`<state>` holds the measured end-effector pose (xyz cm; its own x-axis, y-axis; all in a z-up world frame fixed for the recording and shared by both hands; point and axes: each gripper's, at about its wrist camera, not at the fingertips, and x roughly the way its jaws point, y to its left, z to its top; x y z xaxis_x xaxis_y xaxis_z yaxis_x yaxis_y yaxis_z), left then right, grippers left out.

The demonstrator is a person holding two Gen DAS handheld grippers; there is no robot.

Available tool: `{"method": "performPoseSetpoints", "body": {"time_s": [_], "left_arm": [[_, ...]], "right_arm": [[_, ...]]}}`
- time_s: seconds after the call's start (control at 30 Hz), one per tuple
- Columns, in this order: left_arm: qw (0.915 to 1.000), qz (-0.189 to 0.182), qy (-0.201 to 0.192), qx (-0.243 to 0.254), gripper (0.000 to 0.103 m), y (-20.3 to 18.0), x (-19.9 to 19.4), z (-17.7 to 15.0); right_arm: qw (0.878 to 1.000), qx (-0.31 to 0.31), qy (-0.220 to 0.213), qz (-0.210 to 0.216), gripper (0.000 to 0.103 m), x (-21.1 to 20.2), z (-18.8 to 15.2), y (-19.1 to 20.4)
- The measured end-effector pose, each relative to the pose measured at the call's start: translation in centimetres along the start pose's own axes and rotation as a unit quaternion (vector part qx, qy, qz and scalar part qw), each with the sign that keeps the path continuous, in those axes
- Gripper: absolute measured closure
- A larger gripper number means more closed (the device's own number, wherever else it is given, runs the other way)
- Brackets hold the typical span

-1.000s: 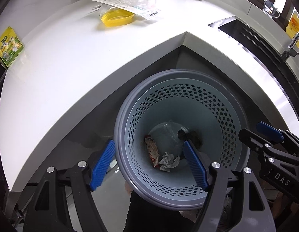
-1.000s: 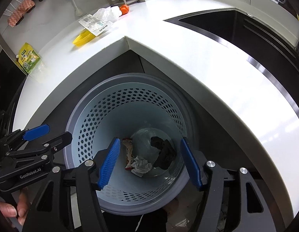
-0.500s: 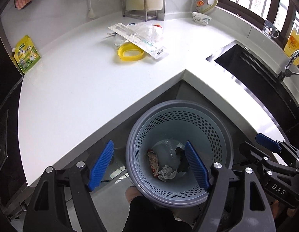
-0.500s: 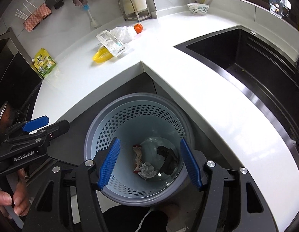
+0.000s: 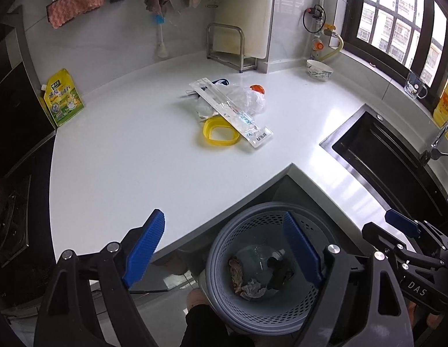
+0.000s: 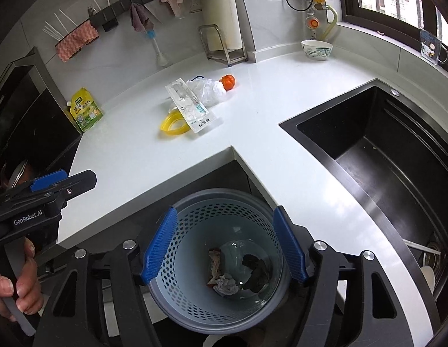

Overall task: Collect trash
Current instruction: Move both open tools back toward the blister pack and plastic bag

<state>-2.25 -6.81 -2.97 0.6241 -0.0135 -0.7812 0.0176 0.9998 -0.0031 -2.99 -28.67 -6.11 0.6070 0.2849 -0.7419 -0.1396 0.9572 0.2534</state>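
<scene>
A grey perforated trash basket (image 5: pixel 224 248) (image 6: pixel 177 237) stands on the floor below the counter corner, holding crumpled paper (image 6: pixel 225 284), a wrapper and a dark scrap. On the white counter (image 5: pixel 137 156) lie a clear plastic package (image 5: pixel 232 112) (image 6: pixel 190 108), a crumpled clear bag (image 5: pixel 247 99) (image 6: pixel 208 88) and a yellow ring (image 5: pixel 221 133) (image 6: pixel 173 124). My left gripper (image 5: pixel 224 248) is open and empty, high above the basket. My right gripper (image 6: pixel 224 245) is open and empty over the basket.
A black sink (image 6: pixel 383 156) is at the right. A yellow-green pouch (image 5: pixel 62 101), an orange fruit (image 6: pixel 228 81), a bowl (image 6: pixel 316 49), a steel rack (image 5: pixel 229 46) and a cutting board stand along the back wall. A stove (image 5: pixel 9 225) is at the left.
Both grippers have risen up and away from the basket, which now looks smaller. More of the counter, back wall and window has come into view. Both stay open.
</scene>
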Motion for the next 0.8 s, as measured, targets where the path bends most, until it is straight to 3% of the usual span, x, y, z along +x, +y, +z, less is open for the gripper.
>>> {"method": "performPoseSetpoints", "body": {"time_s": [0.33,0.4,0.8], "left_arm": [[0.9999,-0.003,-0.013,-0.006,0.018,3.5,3.0,5.3],[0.9998,-0.001,-0.016,-0.009,0.013,4.5,3.7,6.3],[0.9997,0.005,0.014,-0.021,0.012,9.5,11.1,9.2]], "right_arm": [[1.000,-0.007,-0.009,-0.012,0.032,4.0,5.6,1.9],[1.000,-0.015,-0.012,-0.014,0.032,5.2,6.8,2.4],[0.999,-0.046,0.017,-0.002,0.030,16.0,13.5,4.7]]}}
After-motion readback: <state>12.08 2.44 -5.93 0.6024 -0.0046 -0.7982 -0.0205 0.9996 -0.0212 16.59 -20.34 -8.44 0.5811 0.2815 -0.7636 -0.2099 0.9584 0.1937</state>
